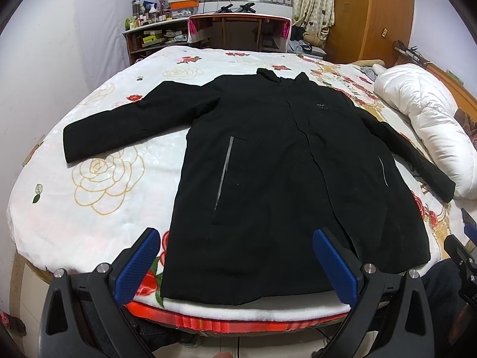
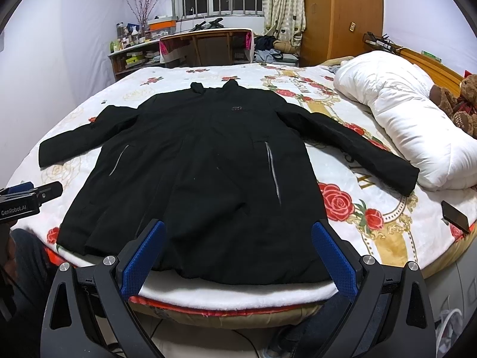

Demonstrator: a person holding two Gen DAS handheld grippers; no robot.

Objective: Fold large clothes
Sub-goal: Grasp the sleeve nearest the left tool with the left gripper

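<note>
Left wrist view
Coat: a black coat (image 1: 268, 161) lies flat and face up on the bed (image 1: 98, 161), collar toward the far side, hem at the near edge.
Sleeves: both spread outward; the one on the picture's right ends touching the white duvet (image 1: 429, 119).
Pockets: two grey zip lines on the front, one on each side of the closure.
Left hand-held gripper (image 1: 235, 264): blue-padded fingers (image 1: 140, 265) wide apart, holding nothing, hovering at the coat's hem.
Right hand-held gripper (image 1: 468, 232): only a sliver shows at the right edge, too little to tell how it stands.
Background: a desk (image 1: 238, 26) and a cluttered shelf (image 1: 149, 34) beyond the bed, a window above.

Right wrist view
Coat (image 2: 205, 176): same pose, laid centrally on the rose-patterned bed (image 2: 357, 208), hem near the bed's near edge.
Right hand-held gripper (image 2: 238, 262): blue pads (image 2: 334, 264) spread wide, empty, just over the hem.
Left hand-held gripper (image 2: 29, 194): seen side-on at the left edge, beside the coat; its opening cannot be judged here.
Duvet (image 2: 402, 110): bunched at the right, with a teddy bear (image 2: 459, 101) behind it.
Phone (image 2: 454, 216): dark, lying on the bed near the right edge, apart from the coat.
</note>
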